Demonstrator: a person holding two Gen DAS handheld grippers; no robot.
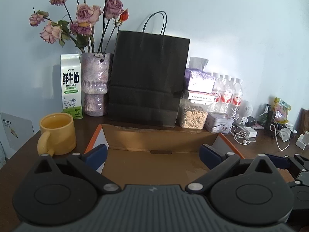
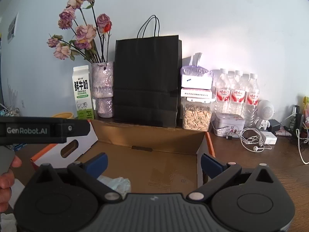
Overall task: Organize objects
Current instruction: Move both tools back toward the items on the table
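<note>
While both of my claws, left claw and right claw, gape wide and empty, the open cardboard box lies flat below them, long axis running toward the tabletop's back edge, crumpled wrapper inside.

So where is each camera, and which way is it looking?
Left wrist view: sits on the left tool, looking forward over the open cardboard box at the black bag; its open blue fingers show, and the other tool at the right edge.
Right wrist view: sits on the right tool, facing the same way; its open fingers show, plus the left tool and a hand.
Both share the box, bag, flowers, milk carton and water bottles.
</note>
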